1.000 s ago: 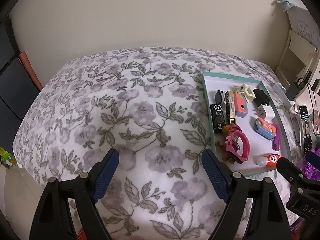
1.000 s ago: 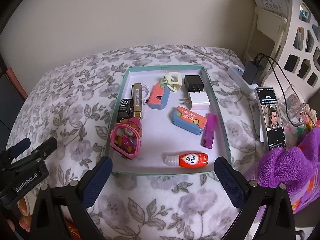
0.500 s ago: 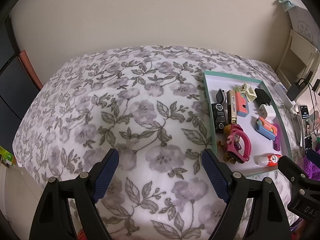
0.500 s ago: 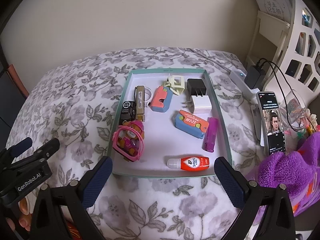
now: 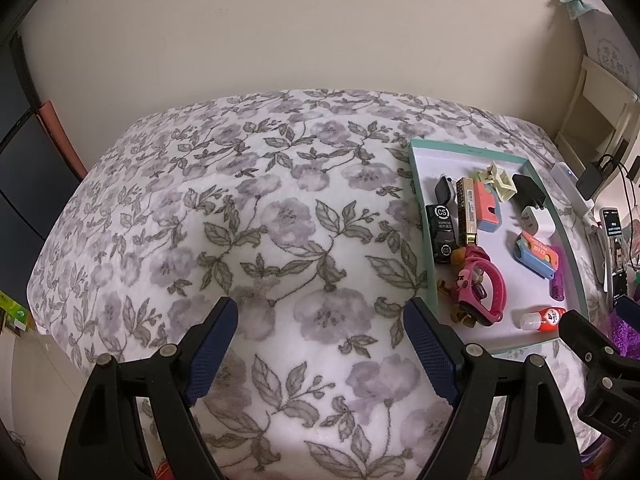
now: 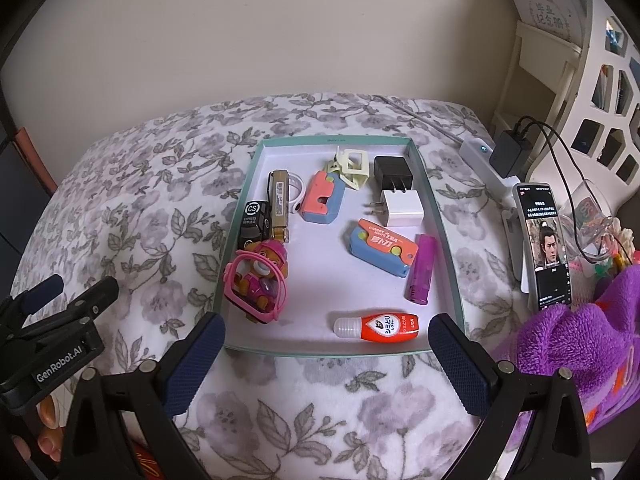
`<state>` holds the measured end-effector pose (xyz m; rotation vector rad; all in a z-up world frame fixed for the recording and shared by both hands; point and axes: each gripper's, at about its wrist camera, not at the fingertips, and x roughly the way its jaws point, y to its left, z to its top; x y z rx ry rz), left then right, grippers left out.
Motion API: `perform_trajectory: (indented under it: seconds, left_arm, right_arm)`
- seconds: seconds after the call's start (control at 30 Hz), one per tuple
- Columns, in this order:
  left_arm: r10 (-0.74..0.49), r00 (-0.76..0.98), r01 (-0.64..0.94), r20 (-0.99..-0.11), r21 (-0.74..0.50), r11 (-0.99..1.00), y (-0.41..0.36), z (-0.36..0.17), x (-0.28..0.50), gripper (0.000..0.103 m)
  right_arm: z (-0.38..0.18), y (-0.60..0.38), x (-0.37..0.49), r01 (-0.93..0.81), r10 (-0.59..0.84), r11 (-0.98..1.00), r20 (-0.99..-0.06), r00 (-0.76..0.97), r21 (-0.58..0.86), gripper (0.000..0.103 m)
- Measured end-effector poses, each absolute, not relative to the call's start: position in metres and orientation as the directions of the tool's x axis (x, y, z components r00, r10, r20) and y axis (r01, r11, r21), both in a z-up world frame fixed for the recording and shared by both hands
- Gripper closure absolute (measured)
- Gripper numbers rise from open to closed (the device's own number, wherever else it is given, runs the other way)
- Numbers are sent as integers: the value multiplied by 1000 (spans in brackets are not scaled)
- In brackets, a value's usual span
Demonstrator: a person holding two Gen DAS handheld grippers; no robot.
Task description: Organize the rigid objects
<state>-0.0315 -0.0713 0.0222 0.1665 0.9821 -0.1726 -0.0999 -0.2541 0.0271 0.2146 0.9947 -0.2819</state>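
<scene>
— What do we have nearest the lens?

— We hold two black hand-held grippers with blue ribbed pads over a white plush blanket printed with grey-purple flowers [image 5: 280, 240]. Our left gripper [image 5: 318, 344] stands wide open over bare blanket, nothing between its pads. Our right gripper [image 6: 326, 354] is spread just as wide, also empty, its tips flanking the near edge of a shallow white tray with a teal rim [image 6: 440, 216].

— And inside the tray?

— Closest to us lies a small red bottle with a white cap [image 6: 378, 326], on its side. At the left rim sits a pink toy pup in a pink hoop [image 6: 258, 280]; at the right, a purple lighter [image 6: 420, 276] just beside an orange-and-blue folding toy knife [image 6: 382, 248]. Farther back we see a black toy car marked CS [image 6: 254, 220] touching a slim gold metal bar [image 6: 279, 204], a second coral-and-blue toy [image 6: 322, 198], a white plug adapter [image 6: 400, 208] and a black plug adapter [image 6: 392, 178], then a cream plastic clip [image 6: 352, 164] at the far end.

— Beyond it?

— To the right, a propped smartphone with a lit screen [image 6: 544, 248] and a purple fleece cloth [image 6: 576, 340].
</scene>
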Motion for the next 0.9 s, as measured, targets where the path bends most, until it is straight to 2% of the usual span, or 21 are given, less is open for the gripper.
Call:
perform_trajectory:
  seconds: [0.9]
  left_arm:
    - [-51, 551, 210, -833, 80, 974, -68, 23, -32, 18]
  right_arm:
    - [24, -254, -100, 328, -134, 944, -850, 509, 47, 0]
